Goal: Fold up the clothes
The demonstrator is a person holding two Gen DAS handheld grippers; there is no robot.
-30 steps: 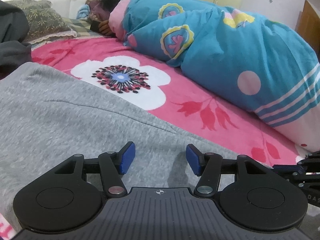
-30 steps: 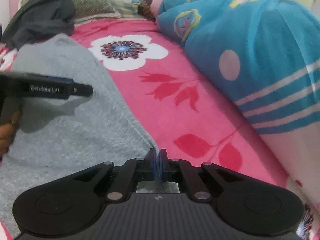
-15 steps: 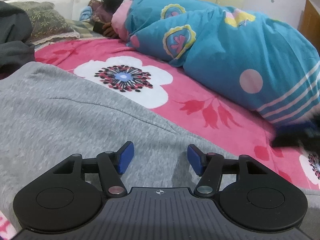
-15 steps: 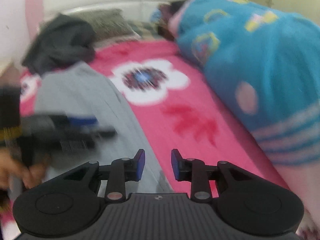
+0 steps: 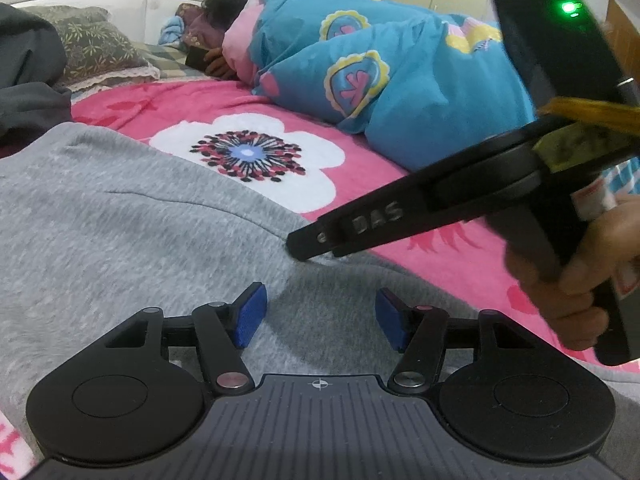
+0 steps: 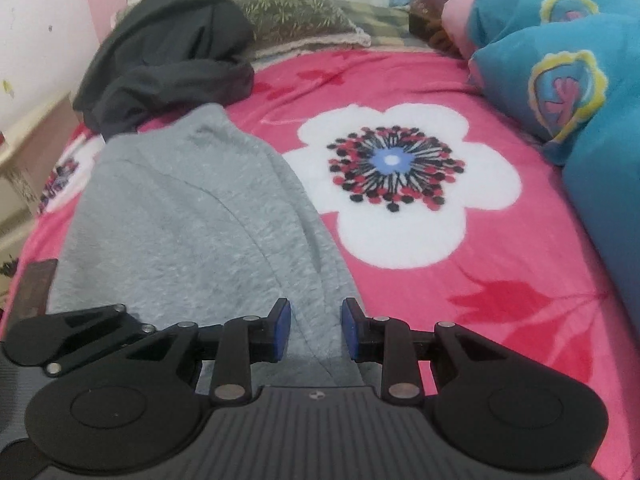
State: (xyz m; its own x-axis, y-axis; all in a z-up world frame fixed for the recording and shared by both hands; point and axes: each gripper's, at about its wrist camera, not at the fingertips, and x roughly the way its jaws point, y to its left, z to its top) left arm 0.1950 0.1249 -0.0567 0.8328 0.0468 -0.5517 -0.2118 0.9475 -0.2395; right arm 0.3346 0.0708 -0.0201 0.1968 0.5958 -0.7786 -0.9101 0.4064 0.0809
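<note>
Your left claw (image 5: pixel 318 316) stands wide, its blue pads apart with nothing between them, low over the grey garment (image 5: pixel 120 232), which lies spread flat on the pink flowered bed (image 5: pixel 248 156) and runs ahead of it and off to its left. That spread-out lie suits folding: the cloth's right edge is exposed as a clean line against the pink.

Your right claw (image 6: pixel 316 330) is narrower but parted, gripping nothing; the garment's right edge passes through the gap between its pads, so you appear lined up to pinch that hem. In the left wrist view its tip meets the cloth just ahead and to the right of your left claw, with your hand (image 5: pixel 576 280) behind it.

Further ahead of the garment's far end, a dark heap of clothing (image 6: pixel 168 60) sits by a patterned pillow (image 6: pixel 296 12). To the right of both claws, a person lies under a blue quilt (image 5: pixel 400 80), so any fold is best kept on the grey cloth's side of the bed
</note>
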